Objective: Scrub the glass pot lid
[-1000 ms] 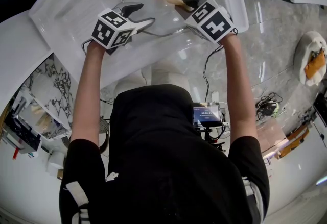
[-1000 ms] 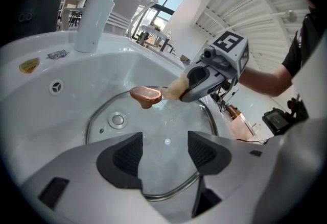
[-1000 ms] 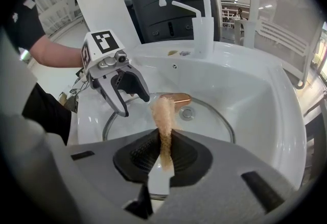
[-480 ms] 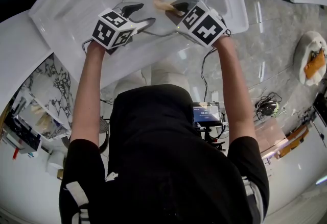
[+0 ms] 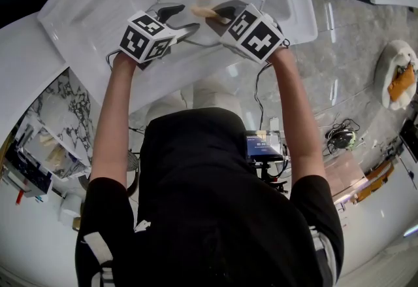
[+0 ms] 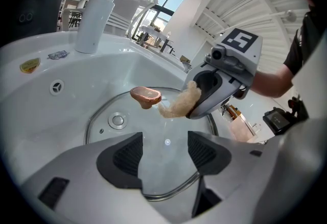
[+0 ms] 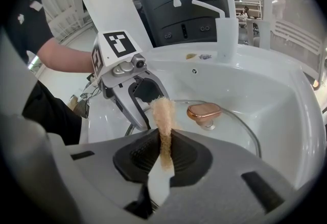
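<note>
The white sink (image 5: 78, 14) holds the glass lid (image 6: 158, 126), with the left gripper (image 6: 164, 152) spread over its near rim and the right gripper (image 7: 164, 150) pinching a tan scrubber (image 7: 163, 113), whose lower end is hidden.

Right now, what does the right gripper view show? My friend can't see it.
The right gripper is shut on a tan scrubber strip pointing toward a glass pot lid with a copper-coloured knob, lying in a white sink. The left gripper, jaws apart, sits at the lid's left edge.
</note>
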`<control>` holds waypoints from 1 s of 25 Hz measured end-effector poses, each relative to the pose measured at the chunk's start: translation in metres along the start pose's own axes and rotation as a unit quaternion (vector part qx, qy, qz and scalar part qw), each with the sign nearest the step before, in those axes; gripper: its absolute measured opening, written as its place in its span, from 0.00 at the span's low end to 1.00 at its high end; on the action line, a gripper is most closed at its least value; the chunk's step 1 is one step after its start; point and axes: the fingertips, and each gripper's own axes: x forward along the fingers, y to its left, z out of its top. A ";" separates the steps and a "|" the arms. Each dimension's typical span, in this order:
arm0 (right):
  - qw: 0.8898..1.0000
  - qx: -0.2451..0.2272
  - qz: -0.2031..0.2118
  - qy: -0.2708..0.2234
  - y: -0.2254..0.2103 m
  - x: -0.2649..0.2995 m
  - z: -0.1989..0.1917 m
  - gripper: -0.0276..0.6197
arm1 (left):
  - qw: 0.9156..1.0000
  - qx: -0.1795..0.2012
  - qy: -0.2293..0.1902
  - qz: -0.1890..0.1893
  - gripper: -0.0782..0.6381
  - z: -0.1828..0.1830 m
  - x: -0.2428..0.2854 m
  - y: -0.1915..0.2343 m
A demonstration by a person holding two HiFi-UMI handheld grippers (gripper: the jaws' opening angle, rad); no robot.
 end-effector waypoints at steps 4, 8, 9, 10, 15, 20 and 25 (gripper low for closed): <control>1.000 0.014 0.000 -0.011 0.003 -0.002 0.003 0.09 | 1.000 -0.001 0.001 0.003 0.49 -0.001 -0.001 0.001; 1.000 0.011 -0.016 -0.011 0.007 -0.005 0.004 0.08 | 1.000 -0.002 0.007 0.008 0.48 0.000 -0.001 0.003; 1.000 0.011 -0.022 -0.011 0.008 -0.006 0.004 0.08 | 1.000 -0.005 0.008 0.010 0.48 -0.001 -0.001 0.002; 0.999 0.014 -0.027 -0.012 0.011 -0.008 0.004 0.08 | 1.000 -0.009 0.010 0.013 0.47 -0.002 -0.003 0.001; 0.999 0.029 -0.040 -0.016 0.025 -0.016 0.006 0.08 | 0.998 0.030 0.040 0.032 0.41 -0.015 -0.015 -0.011; 0.998 0.040 -0.050 -0.024 0.047 -0.024 0.010 0.08 | 0.998 0.040 0.026 0.038 0.34 -0.020 -0.038 -0.026; 0.995 0.054 -0.069 -0.044 0.062 -0.038 0.020 0.08 | 0.998 0.045 -0.019 0.043 0.32 -0.015 -0.066 -0.039</control>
